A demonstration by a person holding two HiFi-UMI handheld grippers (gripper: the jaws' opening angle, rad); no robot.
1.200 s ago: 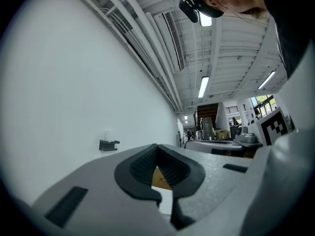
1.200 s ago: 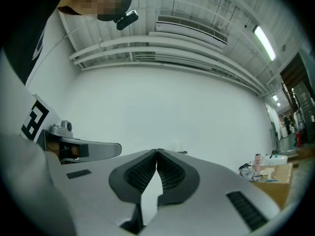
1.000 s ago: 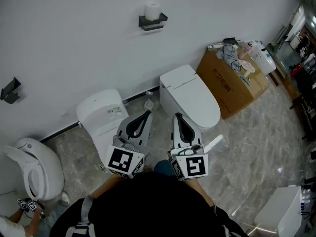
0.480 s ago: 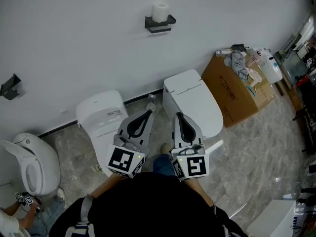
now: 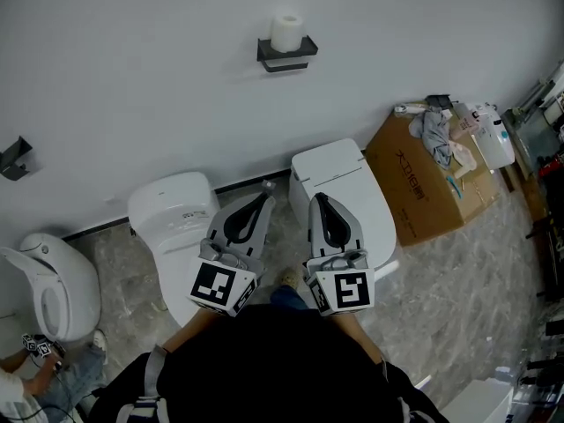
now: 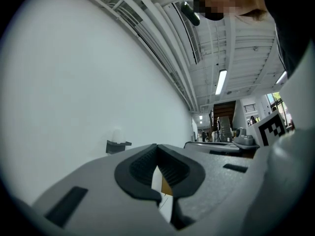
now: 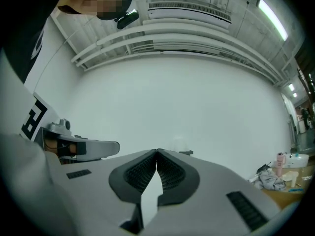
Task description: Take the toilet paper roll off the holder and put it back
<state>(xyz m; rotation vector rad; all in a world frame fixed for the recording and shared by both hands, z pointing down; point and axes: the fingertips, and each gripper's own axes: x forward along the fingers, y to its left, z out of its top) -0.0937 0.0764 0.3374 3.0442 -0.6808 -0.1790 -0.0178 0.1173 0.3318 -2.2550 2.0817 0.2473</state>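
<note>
A white toilet paper roll (image 5: 285,33) stands upright on a black wall holder (image 5: 287,54), high on the white wall. The left gripper view shows the roll (image 6: 116,134) faintly on its holder (image 6: 118,145), far off. In the right gripper view the roll (image 7: 180,144) is a pale shape just above the jaw tips. Both grippers are held low near my body, far below the holder. My left gripper (image 5: 263,200) is shut with nothing in it. My right gripper (image 5: 315,199) is shut too, jaw tips touching, empty.
Two white toilets (image 5: 171,223) (image 5: 344,188) stand against the wall under the grippers; a third (image 5: 48,280) is at the left. A cardboard box (image 5: 426,188) with clothes and bottles sits at the right. A second black holder (image 5: 12,159) hangs at the far left. A person's hand (image 5: 40,351) is at bottom left.
The view has shifted: the holder, toilets and box have slid right and down in the head view. Both grippers stay shut and in the same place before me.
</note>
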